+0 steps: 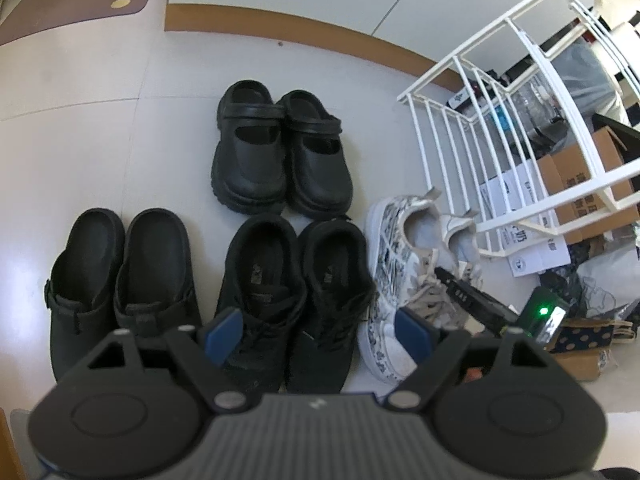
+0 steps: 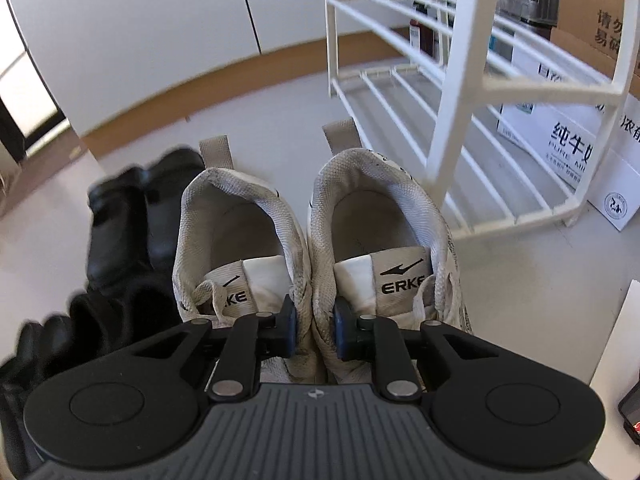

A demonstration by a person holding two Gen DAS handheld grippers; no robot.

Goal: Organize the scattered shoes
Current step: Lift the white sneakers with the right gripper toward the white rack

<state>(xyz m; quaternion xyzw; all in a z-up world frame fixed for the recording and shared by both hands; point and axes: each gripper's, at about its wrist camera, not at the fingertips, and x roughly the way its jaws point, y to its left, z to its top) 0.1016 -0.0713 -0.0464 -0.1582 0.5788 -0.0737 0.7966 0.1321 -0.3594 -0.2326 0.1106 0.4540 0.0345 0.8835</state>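
A: Your right gripper (image 2: pixel 315 332) first. What do the pads have?

B: Low centre of the right wrist frame, jaws drawn in tight. They pinch the two inner collars of the white sneakers (image 2: pixel 312 248) together, one pad inside each shoe, just below the ERKE tongue labels. Both sneakers held as a pair, heels toward the top of the frame.

A: Around them?

B: White shoe rack (image 2: pixel 452 92) upper right, its lowest shelf bare, close beside the right sneaker. Black shoes (image 2: pixel 120 240) blurred at left, touching the left sneaker.

A: Your left gripper (image 1: pixel 320 330)?

B: Jaws spread wide, nothing between the blue pads. It hangs above the black lace-up pair (image 1: pixel 296 300), bottom centre of the left wrist frame.

A: Outward from there?

B: Black clogs (image 1: pixel 120 280) lower left, side by side. Black strap shoes (image 1: pixel 280 152) mid-frame, above the lace-ups. Cardboard boxes (image 1: pixel 576 184) behind the rack, right edge.
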